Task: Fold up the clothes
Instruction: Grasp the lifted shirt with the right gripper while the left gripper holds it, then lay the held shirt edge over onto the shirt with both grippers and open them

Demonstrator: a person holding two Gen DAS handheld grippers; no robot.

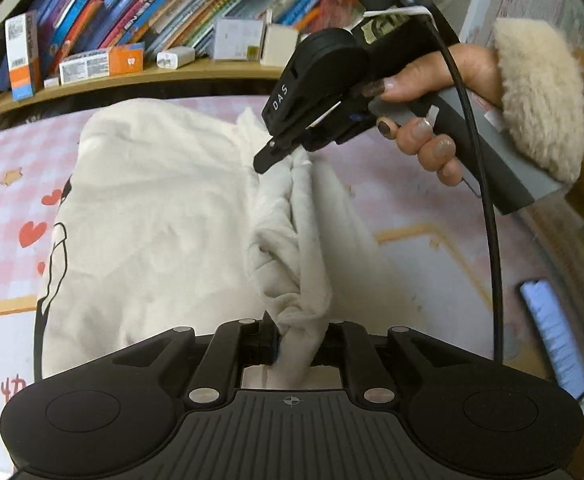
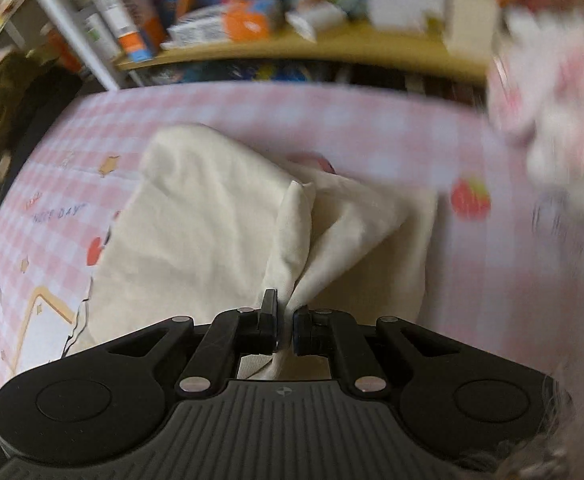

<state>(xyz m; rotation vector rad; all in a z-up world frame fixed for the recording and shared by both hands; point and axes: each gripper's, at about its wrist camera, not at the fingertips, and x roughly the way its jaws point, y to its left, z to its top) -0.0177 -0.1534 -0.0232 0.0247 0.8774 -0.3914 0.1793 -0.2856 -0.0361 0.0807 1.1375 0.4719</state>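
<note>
My left gripper (image 1: 297, 340) clamps a bunched fold of the cream garment (image 1: 152, 216), which lies on the pink checked worktop (image 1: 8, 184) below the bookshelf (image 1: 132, 76). My right gripper (image 2: 286, 330), held in my right hand (image 1: 431, 120), pinches another gathered edge of that same garment, lifting it slightly.

Books (image 1: 140, 4) on shelf (image 1: 152, 74); pink checked cloth (image 2: 371, 120).

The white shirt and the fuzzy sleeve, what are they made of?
The white shirt looks like soft matte cotton knit, though I can't be sure: it wrinkles and bunches easily. The fuzzy sleeve cuff looks like cream fleece or fake sheepskin, with thick fluffy curls.
</note>
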